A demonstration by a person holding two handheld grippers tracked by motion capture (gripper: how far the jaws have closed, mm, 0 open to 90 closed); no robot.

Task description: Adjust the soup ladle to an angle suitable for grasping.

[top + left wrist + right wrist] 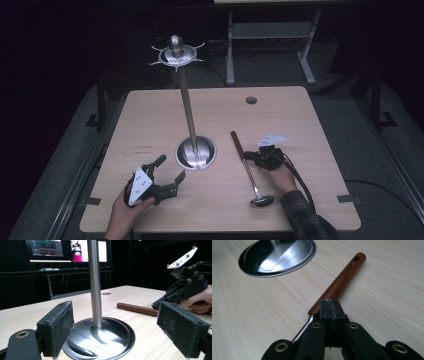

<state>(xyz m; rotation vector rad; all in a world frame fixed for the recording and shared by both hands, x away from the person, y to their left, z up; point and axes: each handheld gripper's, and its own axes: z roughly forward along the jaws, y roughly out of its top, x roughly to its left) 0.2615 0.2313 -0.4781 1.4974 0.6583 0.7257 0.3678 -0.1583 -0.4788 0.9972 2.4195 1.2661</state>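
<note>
Ladle (248, 165) | right fingers (331, 311) pressed together above handle | left fingers (57, 326) spread | handle hole: right gripper view

So the ladle (247, 167) was lying flat on the table (150, 115), just right of the steel stand's round base (196, 153). It had a reddish-brown wooden handle with a hole near its far end, a thin shiny metal shank, and a small steel bowl at the near end, pointing toward the table's front edge.
</note>
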